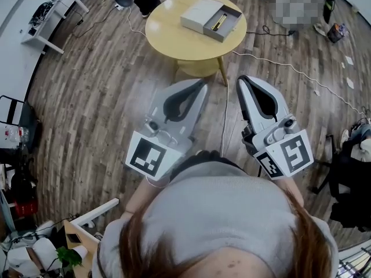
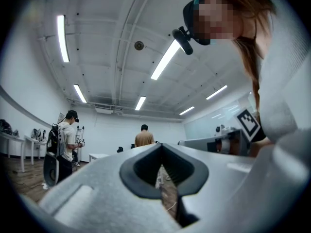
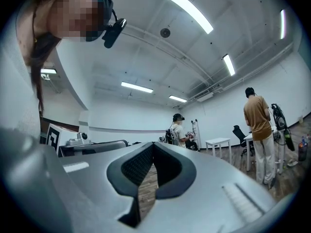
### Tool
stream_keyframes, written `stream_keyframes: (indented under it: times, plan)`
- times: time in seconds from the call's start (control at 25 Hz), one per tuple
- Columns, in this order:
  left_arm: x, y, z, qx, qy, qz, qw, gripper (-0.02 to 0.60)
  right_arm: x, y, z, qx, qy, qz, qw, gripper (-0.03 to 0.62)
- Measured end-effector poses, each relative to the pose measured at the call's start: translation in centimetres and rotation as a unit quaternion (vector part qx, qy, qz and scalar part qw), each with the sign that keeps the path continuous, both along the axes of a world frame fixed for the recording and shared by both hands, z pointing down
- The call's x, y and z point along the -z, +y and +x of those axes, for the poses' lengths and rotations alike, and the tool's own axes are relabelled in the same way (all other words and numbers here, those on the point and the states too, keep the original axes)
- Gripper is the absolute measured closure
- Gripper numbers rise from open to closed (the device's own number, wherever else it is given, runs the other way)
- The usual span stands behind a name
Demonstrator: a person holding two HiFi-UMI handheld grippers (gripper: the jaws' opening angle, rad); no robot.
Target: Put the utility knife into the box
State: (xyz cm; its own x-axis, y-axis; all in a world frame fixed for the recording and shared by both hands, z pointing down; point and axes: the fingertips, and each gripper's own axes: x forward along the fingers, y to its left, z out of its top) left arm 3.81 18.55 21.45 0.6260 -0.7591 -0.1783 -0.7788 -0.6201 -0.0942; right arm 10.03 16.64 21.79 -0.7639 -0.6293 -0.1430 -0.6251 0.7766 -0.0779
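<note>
Grey fabric of the person's top (image 1: 220, 213) fills the bottom of the head view. Just beyond it both tools are held side by side close to the chest, pointing forward. On the left gripper (image 1: 202, 84) the jaws are pressed together at the tips with nothing between them; only floor shows through the hollow of its dark pads. On the right gripper (image 1: 243, 80) the jaws are likewise closed and empty, the tips meeting above the same kind of hollow. The two tools are near each other but do not touch.

Beneath them lies a wooden plank floor (image 1: 104, 97). A white cable (image 1: 290, 68) crosses it and runs past the right gripper. Further on stands a round yellow table (image 1: 174, 39), well apart from both tools. On its far side rests the box (image 1: 200, 13), open, a pale half lying beside a grey tray half. The utility knife (image 1: 219, 22), a slim yellowish shape, lies inside the grey tray. Farther off, in the right gripper view, a person in a tan shirt (image 3: 256, 125) stands with their back turned, near white desks (image 3: 218, 142).
</note>
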Motion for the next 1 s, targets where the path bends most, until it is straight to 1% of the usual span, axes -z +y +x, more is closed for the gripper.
stream_keyframes:
  times: [0.08, 0.32, 0.56, 1.0]
  plan:
    - [0.1, 0.2, -0.3, -0.002, -0.003, 0.001, 1.0, 0.58, 0.2, 0.1, -0.3, -0.007, 0.007, 0.006, 1.0, 0.591]
    - [0.5, 0.2, -0.9, -0.004, -0.005, 0.011, 0.9999, 0.58, 0.5, 0.5, -1.0, -0.008, 0.006, 0.012, 1.0, 0.591]
    - [0.2, 0.3, -0.9, -0.01, 0.002, 0.007, 0.9999, 0.58, 0.1, 0.6, -1.0, -0.015, 0.006, 0.004, 1.0, 0.591]
    - [0.0, 0.5, -1.4, -0.012, 0.014, 0.004, 0.9998, 0.58, -0.4, 0.8, -1.7, -0.015, 0.01, -0.004, 1.0, 0.591]
